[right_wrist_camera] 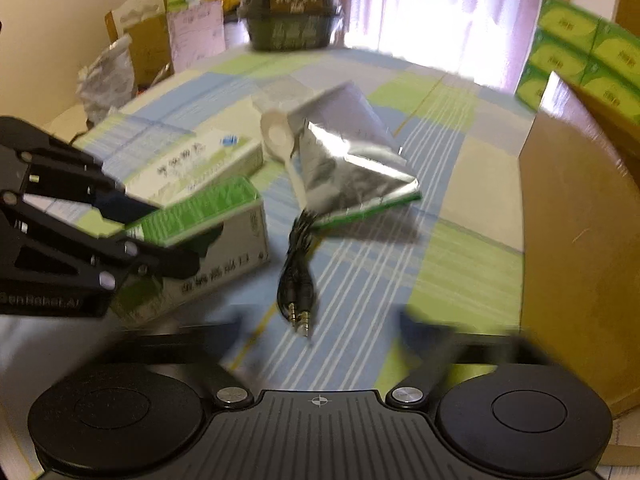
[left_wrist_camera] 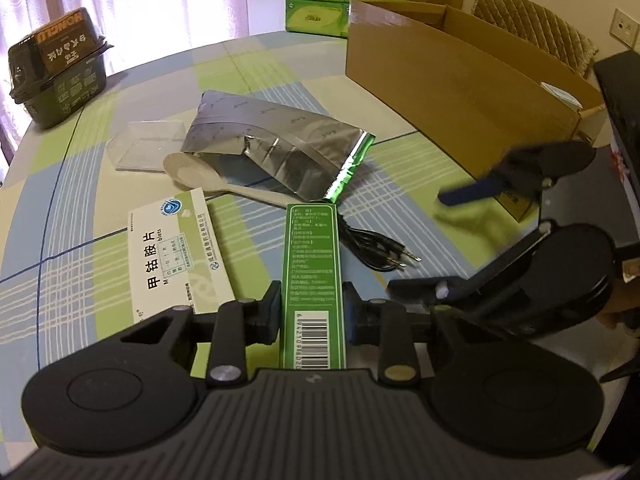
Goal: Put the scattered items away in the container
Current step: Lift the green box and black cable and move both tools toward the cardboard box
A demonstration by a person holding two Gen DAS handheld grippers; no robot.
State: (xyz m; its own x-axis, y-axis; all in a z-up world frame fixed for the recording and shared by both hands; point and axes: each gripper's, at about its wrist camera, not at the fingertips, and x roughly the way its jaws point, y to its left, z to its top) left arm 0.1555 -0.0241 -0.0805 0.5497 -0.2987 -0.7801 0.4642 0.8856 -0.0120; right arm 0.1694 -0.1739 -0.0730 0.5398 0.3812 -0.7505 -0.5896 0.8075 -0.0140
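Left wrist view, nearest: left tongs (left_wrist_camera: pixel 312 308) clamped on green carton (left_wrist_camera: pixel 312 280), barcode end toward camera, pads pressing both long sides.
Beyond carton: black audio cable (left_wrist_camera: pixel 376 250) just right of its far end; white medicine box (left_wrist_camera: pixel 180 248) just left; pale spoon (left_wrist_camera: pixel 208 178) partly under foil pouch (left_wrist_camera: pixel 276 140); clear plastic lid (left_wrist_camera: pixel 148 144) behind spoon.
Container: cardboard box (left_wrist_camera: pixel 452 92) at far right of checked surface (left_wrist_camera: pixel 60 200), well apart from clamped carton.
Right tongs (left_wrist_camera: pixel 504 240): seen at right, blurred by motion, near box corner.
Risk: long carton gripped near one end, so may pivot or slip when lifted; far end may snag cable or pouch.
Right wrist view, nearest: right tongs (right_wrist_camera: pixel 320 344) apart and holding nothing, both tips smeared by blur.
Task item ahead: audio cable (right_wrist_camera: pixel 298 280), plugs pointing toward camera, between spread tips.
Left side: left tongs (right_wrist_camera: pixel 152 232) gripping green carton (right_wrist_camera: pixel 208 208).
Risk here: fast motion may misplace closing pinch, pushing thin cable aside.
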